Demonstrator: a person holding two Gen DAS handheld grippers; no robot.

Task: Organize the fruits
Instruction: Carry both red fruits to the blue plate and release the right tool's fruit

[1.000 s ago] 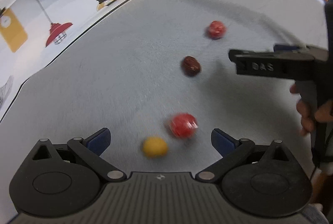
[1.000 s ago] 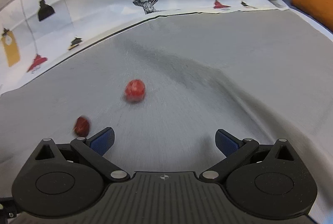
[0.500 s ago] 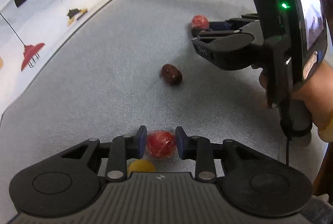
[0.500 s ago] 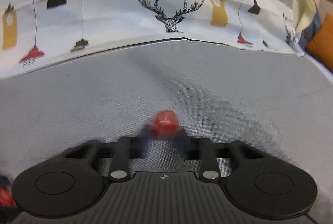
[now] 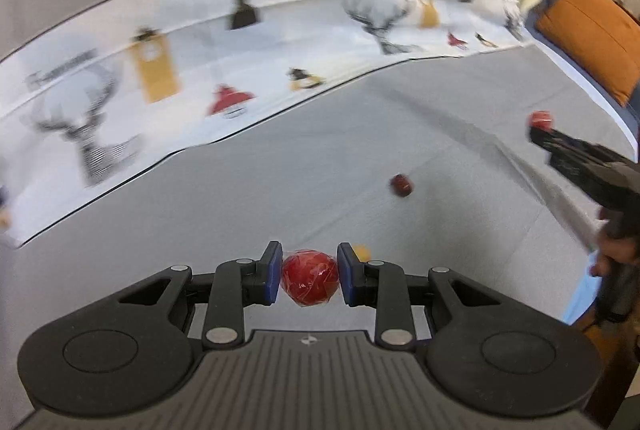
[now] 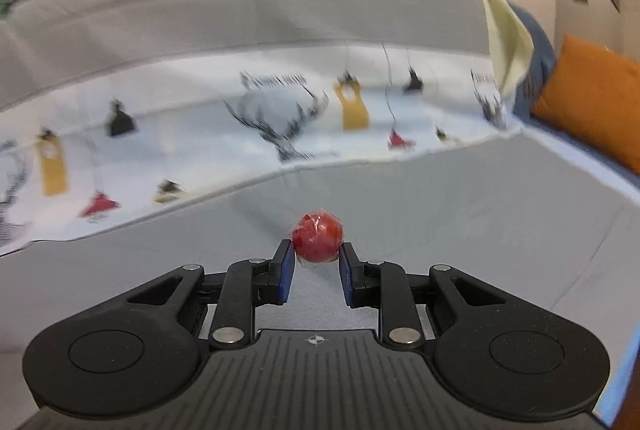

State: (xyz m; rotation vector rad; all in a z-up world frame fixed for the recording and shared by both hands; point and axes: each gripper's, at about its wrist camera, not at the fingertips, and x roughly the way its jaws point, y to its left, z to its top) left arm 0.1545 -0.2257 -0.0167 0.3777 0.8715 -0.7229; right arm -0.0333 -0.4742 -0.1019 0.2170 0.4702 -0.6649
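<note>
Both views are smeared with motion blur, so the printed cloth (image 5: 248, 42) at the back reads as soft shapes only: stags, hanging lamps, yellow tags. There is lettering above the stag in both views, but it is too blurred to read. On the left wrist view a yellow fruit (image 5: 362, 251) peeks out behind the right-hand pad, mostly hidden, lying on the grey cloth (image 5: 280, 190). A dark red fruit (image 5: 401, 185) lies out in the open on that cloth, well apart from both tools, its kind hard to tell.

Left gripper (image 5: 309, 277): clamped on a red wrapped fruit (image 5: 309, 277), blue pads pressing both its sides, crinkled film showing on its surface. The tool tilts steeply down at the cloth.

Right gripper (image 6: 316, 266): closed on a second red wrapped fruit (image 6: 317, 237), which sits right at the very tips of the pads, bulging above them. This tool points more shallowly, towards the printed cloth.

From the left view the right gripper (image 5: 536, 132) enters at the right edge, cut off by the frame, red fruit at its tip, with the person's fingers (image 5: 614, 254) wrapped on the handle below. An orange cushion (image 6: 592, 98) sits at the far right.
</note>
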